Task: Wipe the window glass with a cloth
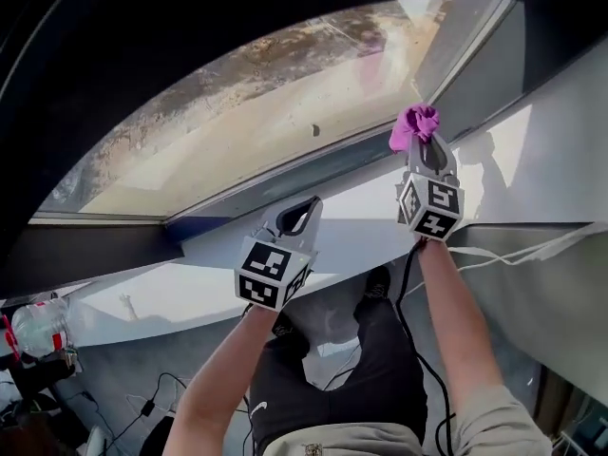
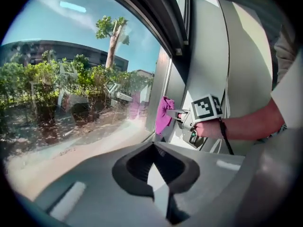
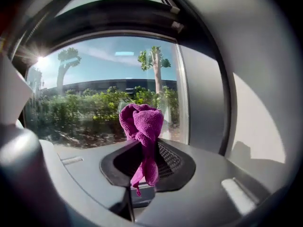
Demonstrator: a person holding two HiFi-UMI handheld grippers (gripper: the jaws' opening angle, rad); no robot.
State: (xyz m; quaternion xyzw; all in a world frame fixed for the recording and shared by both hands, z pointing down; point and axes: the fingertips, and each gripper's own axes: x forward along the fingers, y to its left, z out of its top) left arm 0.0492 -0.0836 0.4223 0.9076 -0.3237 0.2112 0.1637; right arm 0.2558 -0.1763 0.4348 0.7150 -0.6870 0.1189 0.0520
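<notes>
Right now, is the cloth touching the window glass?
Apart. In the left gripper view the cloth hangs before the window frame, and its pink reflection in the glass sits clear of it.

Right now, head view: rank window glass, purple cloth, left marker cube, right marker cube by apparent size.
1. window glass
2. left marker cube and right marker cube: about alike, so unranked
3. purple cloth

The head view looks steeply down onto the window glass (image 1: pixel 285 112). The left gripper view faces along it toward the right gripper (image 2: pixel 175 113), whose view faces it closely. All share the cloth (image 3: pixel 142 126).
</notes>
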